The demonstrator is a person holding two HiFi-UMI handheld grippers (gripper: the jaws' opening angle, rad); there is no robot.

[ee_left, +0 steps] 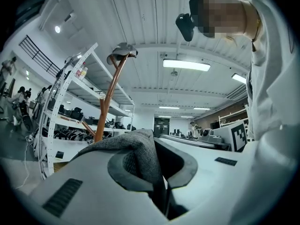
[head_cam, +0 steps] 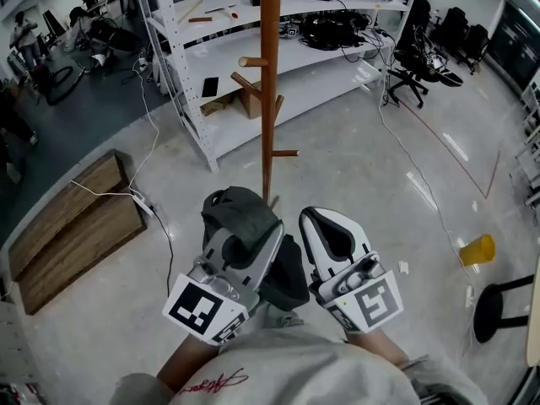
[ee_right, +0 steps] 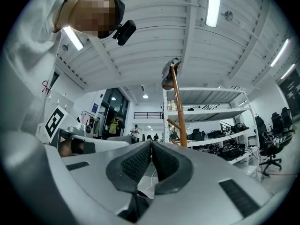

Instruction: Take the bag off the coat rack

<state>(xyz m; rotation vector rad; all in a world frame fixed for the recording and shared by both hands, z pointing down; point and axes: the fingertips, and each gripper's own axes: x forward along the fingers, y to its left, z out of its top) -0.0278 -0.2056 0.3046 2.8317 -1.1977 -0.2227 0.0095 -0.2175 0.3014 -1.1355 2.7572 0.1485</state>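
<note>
Left claw [ee_left: 157, 172] clamps grey bag [ee_left: 136, 149]; coat rack [head_cam: 270, 99], shelving [head_cam: 337, 66] ahead.

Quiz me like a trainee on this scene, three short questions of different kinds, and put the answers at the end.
1. True or false: the grey bag hangs on the coat rack.
2. Which holds the bag? A) left gripper B) right gripper C) neither
3. Fill in: the right gripper's jaws are ____, with nothing between them.
Key: 1 false, it is off the coat rack; 2 A; 3 shut.
</note>
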